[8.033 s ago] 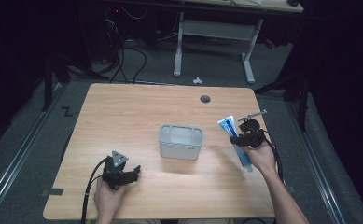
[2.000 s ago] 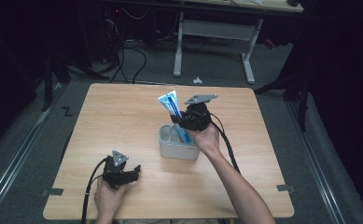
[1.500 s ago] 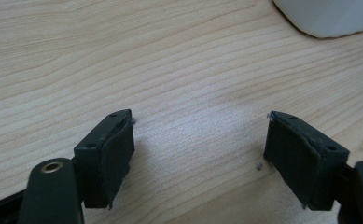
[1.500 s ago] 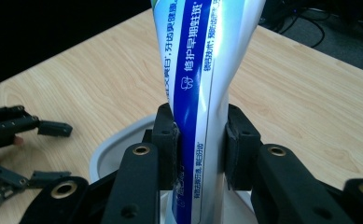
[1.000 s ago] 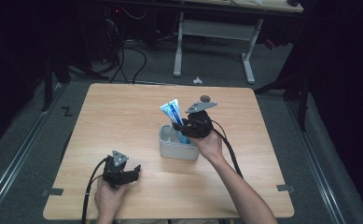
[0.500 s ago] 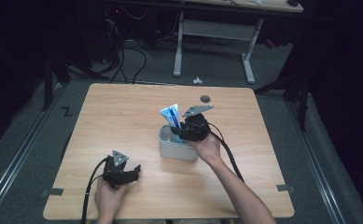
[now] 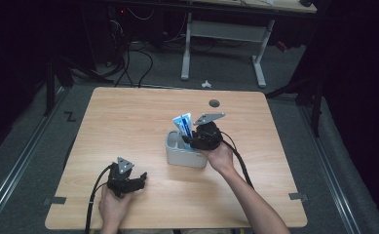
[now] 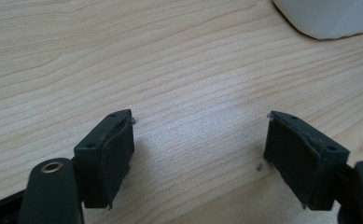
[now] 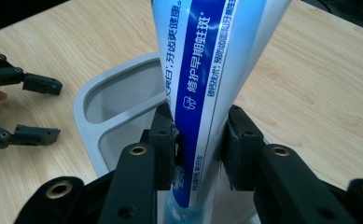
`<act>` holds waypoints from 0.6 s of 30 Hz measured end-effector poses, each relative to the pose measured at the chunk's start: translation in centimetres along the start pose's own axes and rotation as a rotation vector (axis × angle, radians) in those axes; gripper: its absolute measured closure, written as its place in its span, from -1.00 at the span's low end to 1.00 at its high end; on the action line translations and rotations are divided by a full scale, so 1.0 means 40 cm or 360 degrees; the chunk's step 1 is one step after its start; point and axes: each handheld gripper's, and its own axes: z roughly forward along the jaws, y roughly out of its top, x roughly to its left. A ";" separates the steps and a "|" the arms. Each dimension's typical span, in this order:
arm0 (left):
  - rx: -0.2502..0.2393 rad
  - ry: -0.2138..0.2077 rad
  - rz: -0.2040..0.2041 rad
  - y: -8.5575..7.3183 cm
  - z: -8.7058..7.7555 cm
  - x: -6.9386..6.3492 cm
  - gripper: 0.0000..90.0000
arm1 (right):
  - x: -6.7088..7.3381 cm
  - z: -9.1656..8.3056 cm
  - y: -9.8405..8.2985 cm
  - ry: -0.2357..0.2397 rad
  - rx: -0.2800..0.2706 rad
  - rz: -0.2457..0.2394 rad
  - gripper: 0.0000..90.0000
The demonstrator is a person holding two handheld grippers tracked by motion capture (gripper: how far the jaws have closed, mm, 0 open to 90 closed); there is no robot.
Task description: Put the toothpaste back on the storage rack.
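A blue and white toothpaste tube point(image 7: 183, 125) stands upright, its lower end inside the grey two-compartment holder point(image 7: 184, 157) at the table's middle. My right gripper point(image 7: 197, 139) is shut on the tube just above the holder's rim. In the right gripper view both pads press the tube point(image 9: 212, 70) at its narrow part, with the holder point(image 9: 88, 116) below. My left gripper point(image 7: 137, 179) rests on the table near the front left, open, with nothing but bare wood between its pads point(image 8: 116, 149).
The wooden table point(image 7: 128, 122) has a round cable hole point(image 7: 214, 103) at the back. A corner of the holder point(image 8: 328, 16) lies beyond my left gripper. Cables and desk legs point(image 7: 257, 53) stand on the floor behind.
My right gripper carried the tube from the table's right side to above the holder and lowered it in. The left gripper stayed put.
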 end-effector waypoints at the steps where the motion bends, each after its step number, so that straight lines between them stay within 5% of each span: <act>1: 0.0000 0.0000 0.0001 0.000 0.000 0.000 -0.46 | -0.002 0.001 -0.001 0.0004 -0.0002 -0.0004 0.52; 18: -0.0001 0.0002 0.0000 0.000 0.000 0.000 -0.46 | -0.003 -0.013 -0.005 0.0021 -0.0037 0.0025 0.21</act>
